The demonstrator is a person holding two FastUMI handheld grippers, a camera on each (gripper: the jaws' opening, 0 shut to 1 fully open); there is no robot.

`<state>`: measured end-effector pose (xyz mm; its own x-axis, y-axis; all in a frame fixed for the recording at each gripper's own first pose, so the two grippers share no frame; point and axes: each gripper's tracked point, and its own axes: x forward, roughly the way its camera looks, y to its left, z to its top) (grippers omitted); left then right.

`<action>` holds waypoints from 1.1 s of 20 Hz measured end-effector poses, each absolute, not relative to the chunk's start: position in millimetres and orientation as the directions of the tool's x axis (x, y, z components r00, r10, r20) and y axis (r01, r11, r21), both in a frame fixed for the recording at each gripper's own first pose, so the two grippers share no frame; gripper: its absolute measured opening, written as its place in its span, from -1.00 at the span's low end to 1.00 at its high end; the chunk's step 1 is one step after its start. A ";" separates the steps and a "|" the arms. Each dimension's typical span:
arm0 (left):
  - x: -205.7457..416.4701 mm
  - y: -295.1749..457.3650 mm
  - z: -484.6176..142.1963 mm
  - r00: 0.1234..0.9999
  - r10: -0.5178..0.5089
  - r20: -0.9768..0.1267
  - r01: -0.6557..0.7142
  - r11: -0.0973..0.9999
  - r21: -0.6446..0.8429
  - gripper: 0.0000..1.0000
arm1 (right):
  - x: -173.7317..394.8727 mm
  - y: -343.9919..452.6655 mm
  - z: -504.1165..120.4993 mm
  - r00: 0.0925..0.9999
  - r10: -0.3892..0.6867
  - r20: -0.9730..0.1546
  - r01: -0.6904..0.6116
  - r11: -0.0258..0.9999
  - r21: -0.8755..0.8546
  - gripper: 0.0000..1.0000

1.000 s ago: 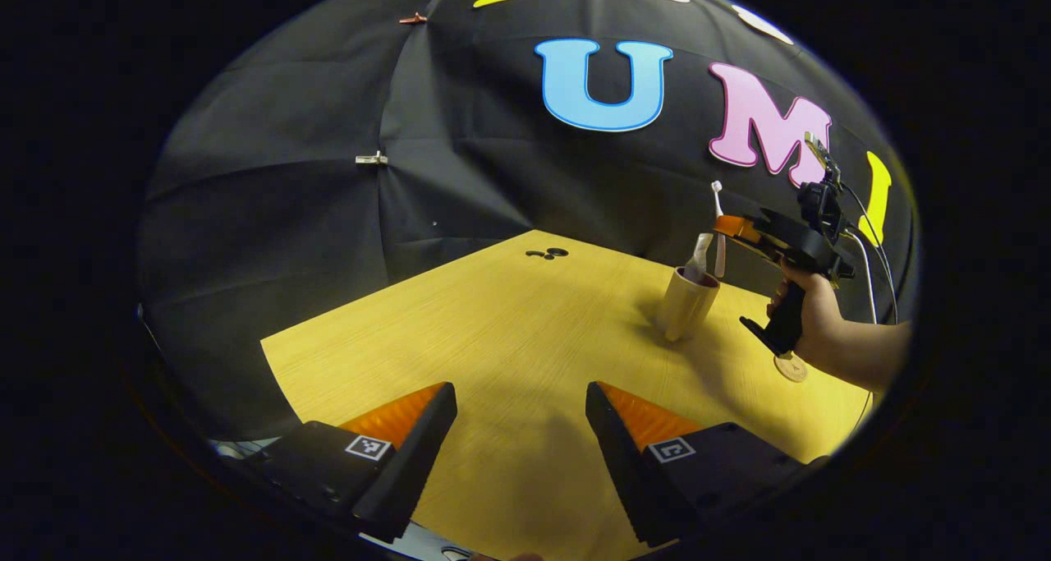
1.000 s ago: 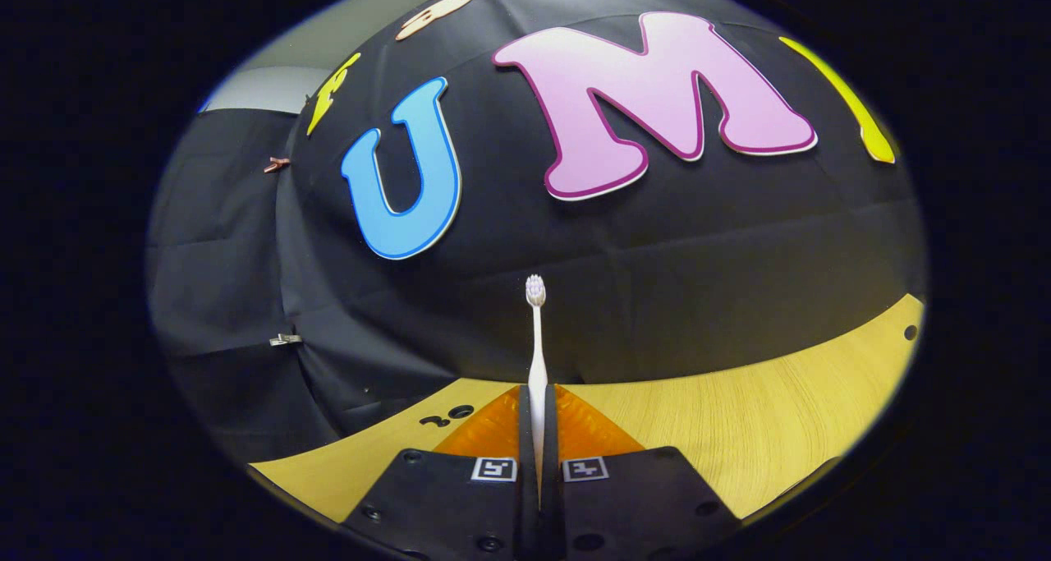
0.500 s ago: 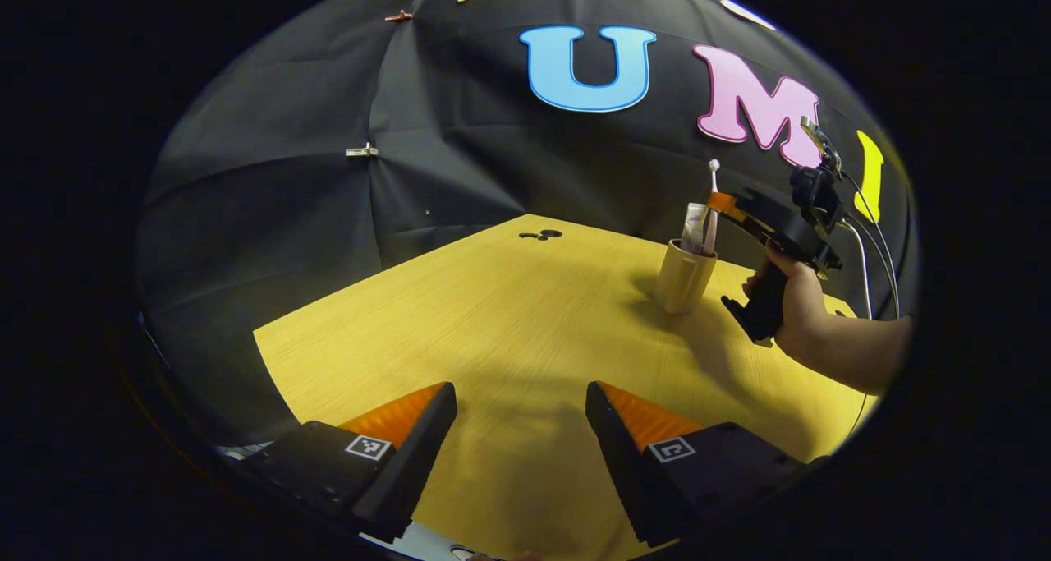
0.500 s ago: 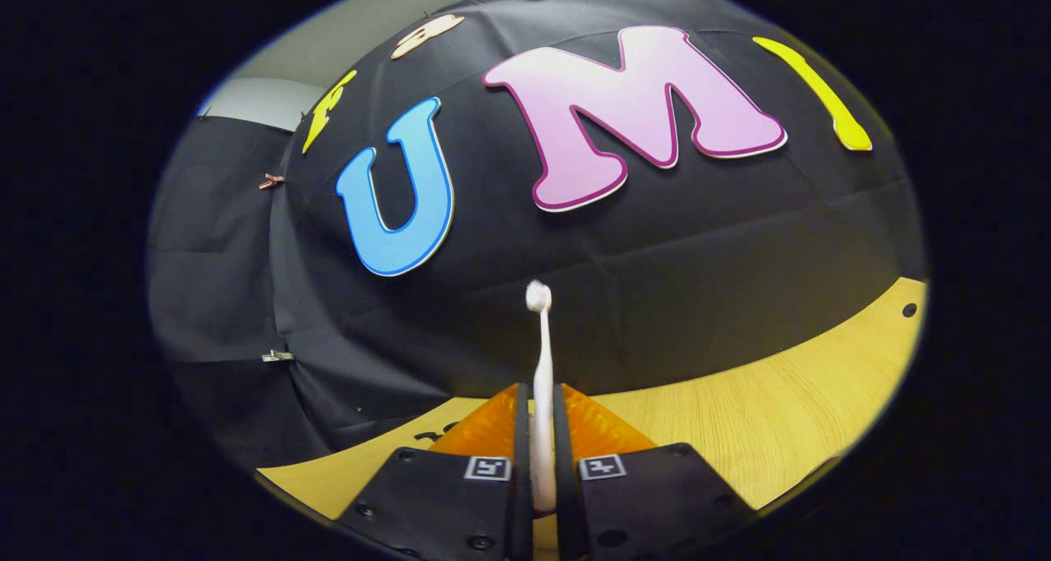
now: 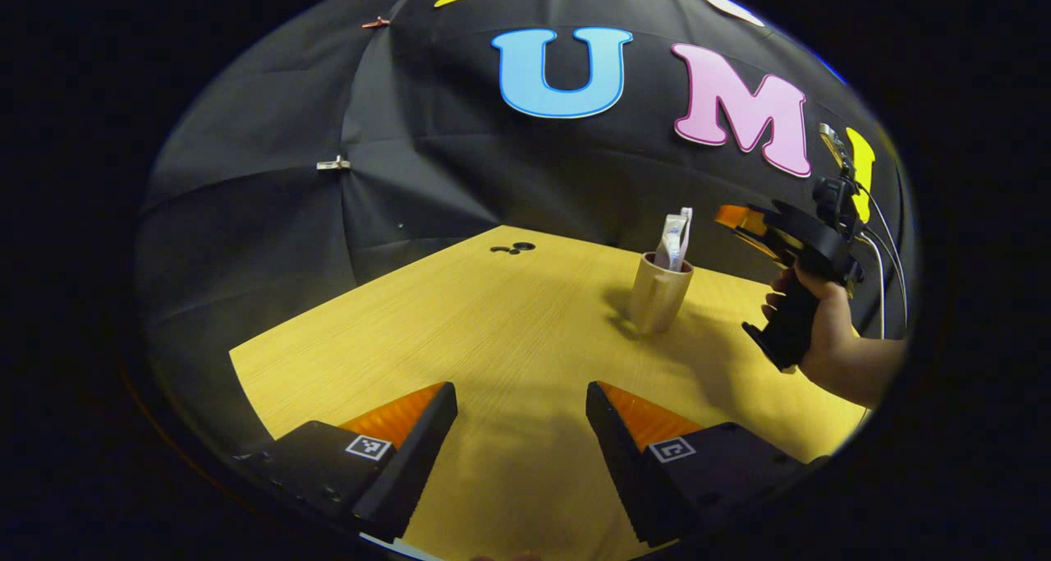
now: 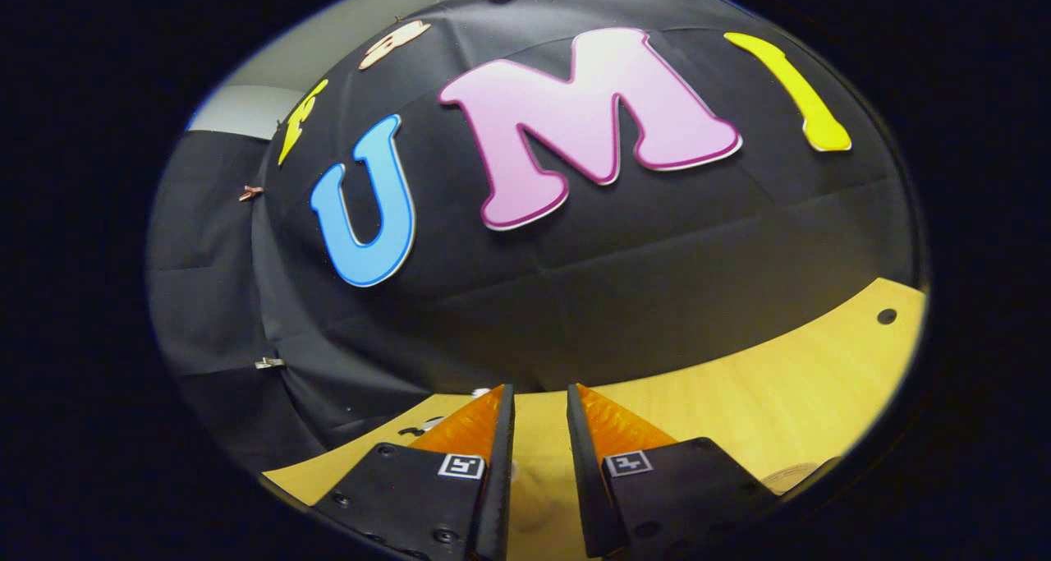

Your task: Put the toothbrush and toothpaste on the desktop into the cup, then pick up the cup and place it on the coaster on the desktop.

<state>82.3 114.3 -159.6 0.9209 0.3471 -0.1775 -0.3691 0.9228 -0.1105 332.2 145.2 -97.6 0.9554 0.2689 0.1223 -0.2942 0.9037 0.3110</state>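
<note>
Wood-grain table (image 5: 460,331) w/ black holes (image 5: 513,249) near far edge.

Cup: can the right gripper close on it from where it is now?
Probably yes. The right gripper is open and empty just beside the cup, nothing between them; the toothpaste stands above the rim, so grasp the wall lower.

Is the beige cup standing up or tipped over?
Standing up. The beige cup sits on its base on the yellow wooden table, with the white toothpaste tube poking out of its top.

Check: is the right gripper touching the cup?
Apart. In the left gripper view, the right gripper hangs beside the cup, dark wall plainly visible between them.
</note>
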 end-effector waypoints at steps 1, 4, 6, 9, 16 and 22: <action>88.6 111.8 -153.5 0.927 0.333 -0.172 -0.353 0.930 -0.106 0.95 | 330.8 129.9 -95.4 0.959 0.256 0.123 -0.281 0.912 0.300 -0.24; 108.4 104.1 -137.9 0.947 0.275 -0.168 -0.292 0.952 -0.088 0.95 | 325.0 79.6 -90.3 0.973 0.201 0.113 -0.224 0.942 0.249 0.78; 125.1 94.4 -128.1 0.962 0.211 -0.173 -0.226 0.971 -0.077 0.95 | 321.2 42.7 -89.6 0.984 0.151 0.095 -0.169 0.959 0.227 0.81; 151.2 76.1 -113.0 0.975 0.100 -0.201 -0.108 0.994 -0.026 0.95 | 313.1 -12.9 -86.6 0.995 0.068 0.074 -0.082 0.975 0.207 0.97; 208.6 52.6 -116.3 0.934 -0.013 -0.356 0.018 1.000 0.010 0.95 | 277.8 -125.7 -89.7 0.991 -0.122 0.047 0.111 0.976 0.188 0.95; 261.1 38.0 -130.3 0.863 -0.052 -0.502 0.077 0.997 0.029 0.95 | 241.1 -194.9 -114.4 0.970 -0.244 -0.018 0.243 0.956 0.166 0.96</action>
<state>261.1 38.0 -130.3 0.8632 -0.0523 -0.5021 0.0770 0.9966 0.0286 241.1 -194.9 -114.4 0.9697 -0.2438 -0.0181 0.2434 0.9557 0.1657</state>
